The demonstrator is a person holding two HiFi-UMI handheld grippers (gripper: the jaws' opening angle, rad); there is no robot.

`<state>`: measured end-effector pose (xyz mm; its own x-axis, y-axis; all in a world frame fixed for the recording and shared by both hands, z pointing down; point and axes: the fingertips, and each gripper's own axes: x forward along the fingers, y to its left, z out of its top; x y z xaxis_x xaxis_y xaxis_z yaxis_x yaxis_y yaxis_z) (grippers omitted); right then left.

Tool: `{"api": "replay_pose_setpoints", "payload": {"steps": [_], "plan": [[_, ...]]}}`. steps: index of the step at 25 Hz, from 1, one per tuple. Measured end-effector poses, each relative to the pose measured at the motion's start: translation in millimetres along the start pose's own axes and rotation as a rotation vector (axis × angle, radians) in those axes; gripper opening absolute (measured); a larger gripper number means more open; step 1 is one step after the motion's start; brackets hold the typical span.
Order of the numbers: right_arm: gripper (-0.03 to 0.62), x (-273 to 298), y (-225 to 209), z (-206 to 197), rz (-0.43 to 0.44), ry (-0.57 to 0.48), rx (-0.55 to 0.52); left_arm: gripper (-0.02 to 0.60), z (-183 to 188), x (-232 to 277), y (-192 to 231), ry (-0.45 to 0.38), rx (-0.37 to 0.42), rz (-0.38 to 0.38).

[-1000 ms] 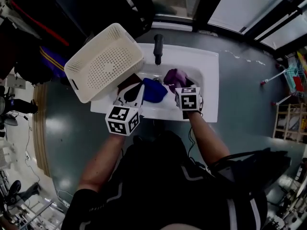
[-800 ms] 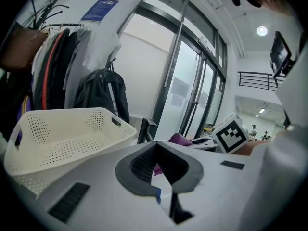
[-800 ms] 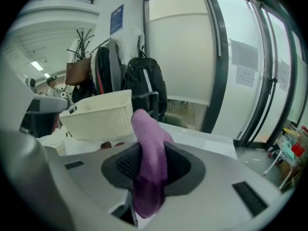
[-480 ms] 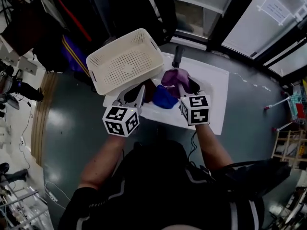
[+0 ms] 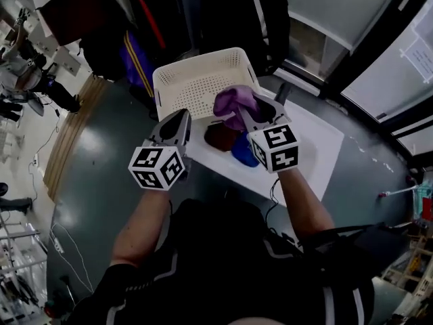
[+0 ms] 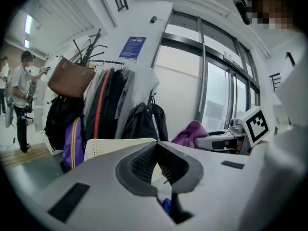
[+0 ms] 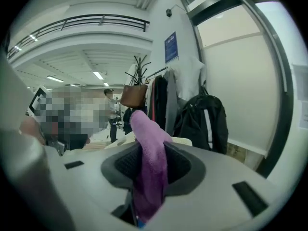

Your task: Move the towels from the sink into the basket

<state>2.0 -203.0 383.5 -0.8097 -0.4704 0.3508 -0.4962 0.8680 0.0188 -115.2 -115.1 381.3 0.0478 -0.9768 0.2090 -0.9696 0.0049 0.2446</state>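
My right gripper [image 5: 247,108] is shut on a purple towel [image 5: 233,103], held in the air at the near rim of the white perforated basket [image 5: 199,80]. In the right gripper view the purple towel [image 7: 150,167] hangs between the pads. My left gripper [image 5: 181,118] is shut and holds nothing, to the left of the towel and beside the basket's near corner. A blue towel [image 5: 242,151] and a dark red one [image 5: 220,137] lie in the white sink [image 5: 318,147] below. The left gripper view shows the basket [image 6: 113,146] ahead and the purple towel [image 6: 190,134] to the right.
A black tap [image 5: 281,92] stands at the sink's far side. Beyond the basket hang a coat rack's jackets and bags [image 6: 110,109]. A person [image 6: 21,100] stands far left. Tall windows [image 6: 216,95] run along the right.
Both grippers have risen out of the sink toward the basket. The purple towel came up with the right gripper. The blue towel stayed in the sink.
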Motion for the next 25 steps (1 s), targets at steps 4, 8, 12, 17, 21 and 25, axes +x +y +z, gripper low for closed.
{"api": "replay_pose_setpoints", "payload": {"steps": [4,8,12,17,21,25], "plan": [[0.121,24.6,20.7,27.9,0.104,-0.031,-0.05,0.003,15.2,-13.4,23.5,-0.041,0.005,0.088],[0.121,46.4,37.1,48.3,0.159,-0.051,-0.064,0.003,26.9,-26.0,45.9,-0.066,0.015,0.143],[0.121,73.2,47.9,53.7,0.178,-0.039,-0.07,0.003,33.2,-30.0,71.4,-0.077,0.027,0.174],[0.123,109.7,60.5,50.3,0.185,0.009,-0.047,0.003,35.2,-29.0,105.4,-0.074,0.036,0.178],[0.123,141.4,69.7,48.6,0.192,0.051,-0.043,0.003,38.8,-20.5,135.8,-0.068,0.023,0.173],[0.123,170.5,77.0,42.7,0.195,0.098,-0.022,0.003,43.5,-12.2,161.1,-0.064,0.028,0.162]]}}
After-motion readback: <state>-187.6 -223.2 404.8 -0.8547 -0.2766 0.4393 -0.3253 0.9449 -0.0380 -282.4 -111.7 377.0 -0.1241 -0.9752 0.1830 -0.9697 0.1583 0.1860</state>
